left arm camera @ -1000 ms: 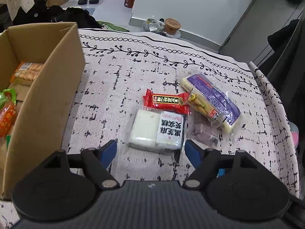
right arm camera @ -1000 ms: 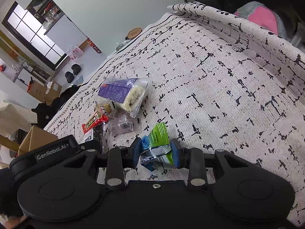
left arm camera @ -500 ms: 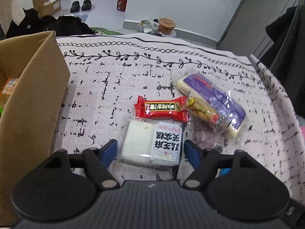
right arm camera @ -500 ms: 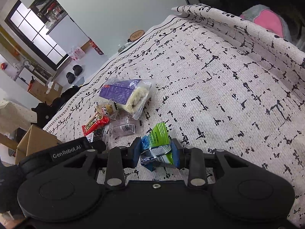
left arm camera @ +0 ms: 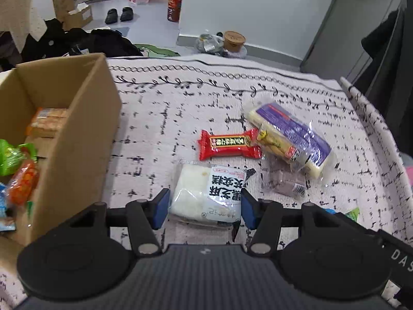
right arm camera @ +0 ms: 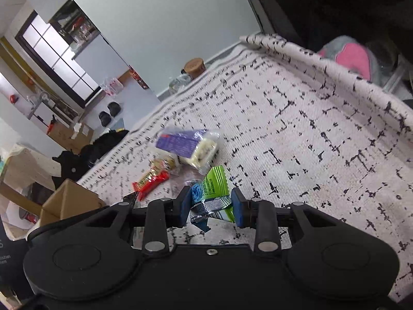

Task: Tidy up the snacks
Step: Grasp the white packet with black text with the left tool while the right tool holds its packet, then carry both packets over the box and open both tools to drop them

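Blue pads of the left gripper (left arm camera: 205, 208) now sit on either side of the white pack (left arm camera: 209, 193), at lower centre of the left view. One second ago the same pads stood wider and short of the pack; they have since advanced and narrowed. Contact cannot be confirmed, as a thin gap seems to remain on each side, so the fingers read as spread and closing. Judgement: the grasp on this pack is nearly complete, and the lift to the box (left arm camera: 77, 118) at left of frame would follow.

The right gripper (right arm camera: 210, 205) stays clenched on the green packet (right arm camera: 215, 188), as in both earlier frames. Its view has tilted, and the packet looks raised off the cloth (right arm camera: 309, 134).

View differences:
- Left view alone shows the box interior, holding orange and green snacks, and the printed face of the white pack.
- Left view also shows the red bar (left arm camera: 231, 144), purple bag (left arm camera: 291, 137) and a small grey pack (left arm camera: 284, 183) still on the cloth, at centre right.
- Right view alone shows the held green packet; only a corner of it appears at the left view's lower right edge.
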A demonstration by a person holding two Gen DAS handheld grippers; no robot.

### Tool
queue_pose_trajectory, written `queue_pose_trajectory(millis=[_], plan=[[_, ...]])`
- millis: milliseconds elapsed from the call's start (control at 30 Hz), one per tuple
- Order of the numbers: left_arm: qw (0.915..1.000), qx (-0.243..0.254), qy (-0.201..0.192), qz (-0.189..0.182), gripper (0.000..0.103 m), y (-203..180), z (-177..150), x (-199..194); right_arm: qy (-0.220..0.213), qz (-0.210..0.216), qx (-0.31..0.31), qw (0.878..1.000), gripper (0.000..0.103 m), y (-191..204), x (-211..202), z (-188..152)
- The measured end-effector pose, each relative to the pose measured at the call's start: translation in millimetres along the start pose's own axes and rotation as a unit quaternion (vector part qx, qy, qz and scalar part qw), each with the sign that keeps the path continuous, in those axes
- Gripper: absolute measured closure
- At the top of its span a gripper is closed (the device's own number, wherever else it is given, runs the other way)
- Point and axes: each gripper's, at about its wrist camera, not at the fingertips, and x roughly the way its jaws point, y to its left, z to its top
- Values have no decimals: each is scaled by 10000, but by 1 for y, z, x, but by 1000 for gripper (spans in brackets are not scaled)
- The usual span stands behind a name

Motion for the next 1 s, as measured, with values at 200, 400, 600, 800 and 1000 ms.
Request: queue_pose_trajectory(millis=[200,400,600,800,1000], plan=[[9995,-164,-211,-146,47,9,1,-33,-135,62,-79,9999,70,15,-17,-1],[9981,-310,-377,-371,47,16,-1,-62,-288,115,-175,9994,70,35,-35,1],[9963,-442,-422,-600,47,27,2,-85,-419,133,-258,9987,70,56,-49,5],[9944,-576,-574,-675,47,43,8,-109,-537,179,-411,9975,70,81,-57,7],[9918,-766,-721,-729,47,65,15,-124,-608,214,-493,9967,70,105,-57,4]])
